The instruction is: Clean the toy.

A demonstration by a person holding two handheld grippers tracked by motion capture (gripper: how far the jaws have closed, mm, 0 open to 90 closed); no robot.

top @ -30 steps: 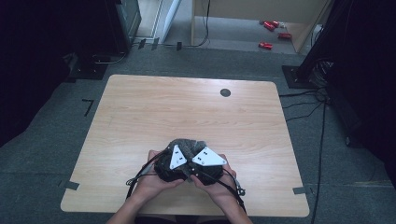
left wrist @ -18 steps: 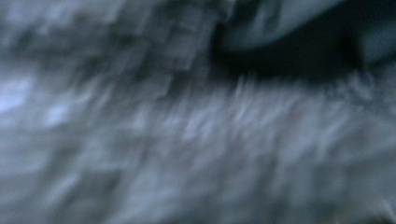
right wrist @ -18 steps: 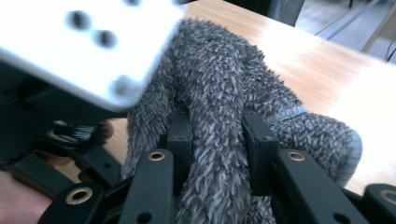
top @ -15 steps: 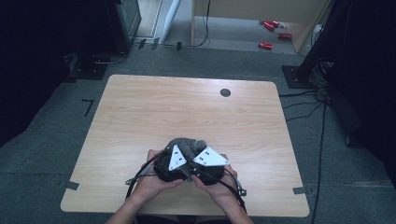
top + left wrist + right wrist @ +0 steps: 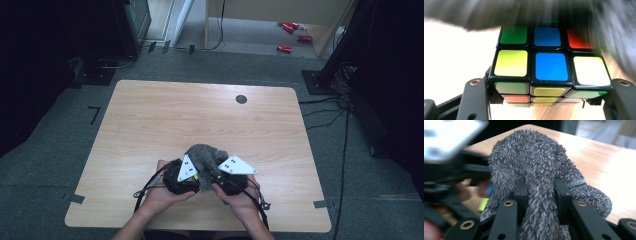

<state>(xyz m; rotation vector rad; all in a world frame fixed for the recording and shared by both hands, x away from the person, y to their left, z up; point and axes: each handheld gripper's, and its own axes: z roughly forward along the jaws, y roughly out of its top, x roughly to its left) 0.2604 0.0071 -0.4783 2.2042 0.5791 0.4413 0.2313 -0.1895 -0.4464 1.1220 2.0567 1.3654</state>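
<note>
A scrambled colour cube [image 5: 551, 66] sits clamped between the black jaws of my left gripper [image 5: 549, 96], with green, blue, yellow and white tiles facing the camera. A grey fuzzy cloth [image 5: 534, 157] is draped over the cube's top, and my right gripper [image 5: 540, 192] is shut on a fold of it. From above, both grippers are held close together near the table's front edge. The left gripper [image 5: 189, 172] and right gripper [image 5: 225, 175] meet under the cloth [image 5: 205, 154]. A sliver of the cube [image 5: 195, 176] shows between them.
The wooden table [image 5: 150, 115] has a black round grommet [image 5: 241, 99] at the back right. Cables [image 5: 150, 185] trail from the grippers toward the front edge. Red objects [image 5: 290, 27] lie on the floor beyond the table.
The cloth has shifted slightly over the cube. Both hands and grippers stay in the same spot near the front edge.
</note>
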